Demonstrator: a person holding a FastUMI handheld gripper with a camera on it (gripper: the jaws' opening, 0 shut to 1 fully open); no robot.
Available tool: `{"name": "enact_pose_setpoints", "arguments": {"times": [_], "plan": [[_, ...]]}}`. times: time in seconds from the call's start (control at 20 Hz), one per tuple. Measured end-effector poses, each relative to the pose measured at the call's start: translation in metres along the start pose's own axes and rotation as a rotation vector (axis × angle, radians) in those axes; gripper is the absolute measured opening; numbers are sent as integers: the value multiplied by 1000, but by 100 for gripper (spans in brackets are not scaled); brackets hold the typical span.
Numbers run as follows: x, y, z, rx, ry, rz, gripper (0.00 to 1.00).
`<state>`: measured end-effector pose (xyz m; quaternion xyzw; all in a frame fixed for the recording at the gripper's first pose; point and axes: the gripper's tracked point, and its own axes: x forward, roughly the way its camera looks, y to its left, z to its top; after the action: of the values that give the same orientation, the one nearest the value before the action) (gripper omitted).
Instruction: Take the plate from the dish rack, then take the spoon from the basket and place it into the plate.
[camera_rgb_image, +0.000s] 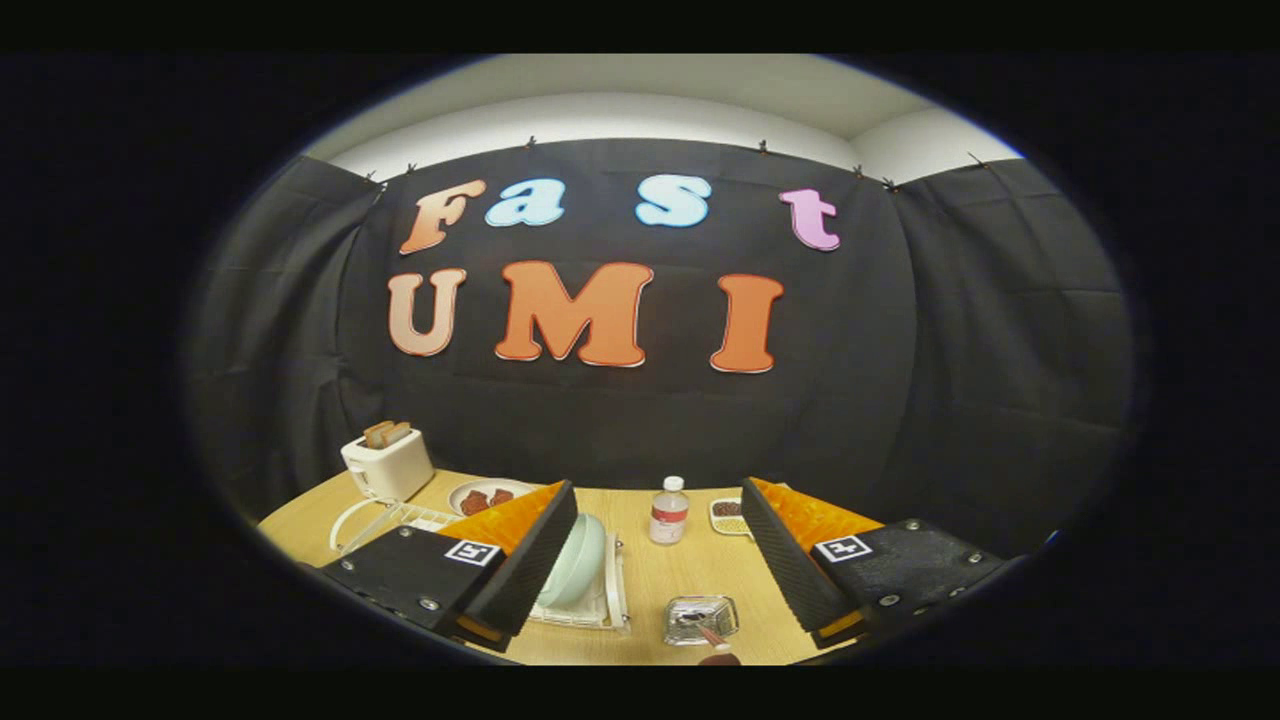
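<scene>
Wooden table (660, 585), plate (578, 560) upright on edge in rack (600, 610), jaws spread

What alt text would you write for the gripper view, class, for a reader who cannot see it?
The gripper hangs open above a wooden table, holding nothing. A pale plate stands in a white dish rack by one finger; a spoon sits in a small basket between the fingers.

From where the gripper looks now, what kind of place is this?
Probably a staged kitchen table in a recording booth: a white toaster holding bread, a white wire dish rack holding a pale green plate, and black cloth behind the wooden table. The gripper hangs open above.
</scene>
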<state>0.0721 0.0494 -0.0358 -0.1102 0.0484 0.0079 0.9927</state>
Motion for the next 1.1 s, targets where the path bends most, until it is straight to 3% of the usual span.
{"name": "enact_pose_setpoints", "arguments": {"times": [0.5,0.75,0.9,1.1], "plan": [[60,41,-81,-53,190,74,99],[84,46,-128,-130,293,57,99],[92,55,-152,-112,361,86,99],[100,66,-170,-86,411,91,86]]}}
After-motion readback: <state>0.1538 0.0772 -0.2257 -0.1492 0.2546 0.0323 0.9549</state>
